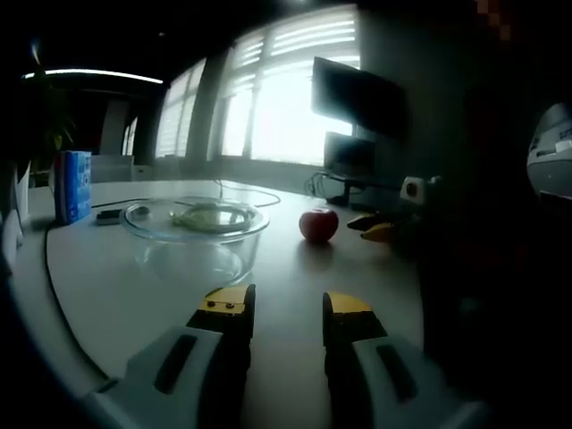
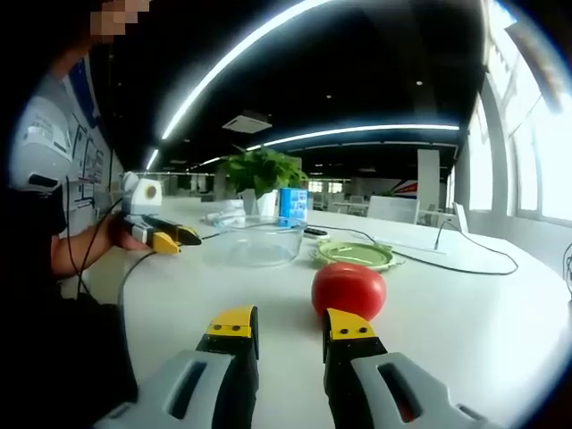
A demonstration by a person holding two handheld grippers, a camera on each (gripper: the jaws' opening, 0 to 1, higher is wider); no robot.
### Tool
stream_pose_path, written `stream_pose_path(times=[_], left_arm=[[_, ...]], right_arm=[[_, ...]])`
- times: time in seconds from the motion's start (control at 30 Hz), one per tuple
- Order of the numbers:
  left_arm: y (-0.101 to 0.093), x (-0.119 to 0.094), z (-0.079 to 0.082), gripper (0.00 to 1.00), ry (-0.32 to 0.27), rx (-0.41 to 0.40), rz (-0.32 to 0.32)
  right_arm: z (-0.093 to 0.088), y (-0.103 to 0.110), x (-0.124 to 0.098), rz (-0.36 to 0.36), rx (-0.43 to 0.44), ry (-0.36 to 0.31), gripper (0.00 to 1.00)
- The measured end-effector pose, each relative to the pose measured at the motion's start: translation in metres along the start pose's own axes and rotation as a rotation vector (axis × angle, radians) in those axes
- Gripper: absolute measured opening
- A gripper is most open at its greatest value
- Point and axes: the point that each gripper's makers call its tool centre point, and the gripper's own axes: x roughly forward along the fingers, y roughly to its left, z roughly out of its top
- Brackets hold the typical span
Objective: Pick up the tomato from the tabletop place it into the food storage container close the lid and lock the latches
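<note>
In your left gripper view, a blue carton stands at the counter's far left edge. Right of it sits the clear glass container, with the green lid seen through its wall, lying beyond it. Your left gripper hangs low over the counter, jaws spread, nothing between them. Further right, the tomato rests on the counter just beyond the container, well apart from your jaws. Dark monitors stand against the bright windows behind.

Over in your right gripper view, your other gripper comes in from the left, held in your hand at the counter's near edge. Next, the glass container sits mid-counter, with a potted plant and the blue carton behind it. The green lid lies flat just right of the container. Your right gripper has its jaws spread and empty, and the tomato sits just beyond the right-hand jaw tip, on the bare counter, not inside the container. A cable trails along the far right side.
</note>
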Motion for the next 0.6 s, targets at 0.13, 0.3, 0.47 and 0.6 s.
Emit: stream_pose_path(times=[0.13,0.3,0.47,0.6], left_arm=[[-0.0016,0.0004,-0.0011,0.26,0.008,0.008,-0.007],[-0.0016,0.0005,-0.0009,0.24,0.006,0.008,-0.009],[-0.0018,0.0008,-0.0016,0.23,0.01,0.01,-0.009],[-0.0014,0.0009,-0.0021,0.24,0.013,0.011,-0.008]], right_arm=[[0.0,0.0,0.0002,0.0,-0.002,-0.001,0.22],[-0.0003,-0.0004,0.0005,0.0,-0.003,0.001,0.22],[-0.0005,-0.0002,0.0004,0.002,0.0,0.003,0.22],[-0.0004,0.0,0.0003,0.003,-0.001,0.002,0.22]])
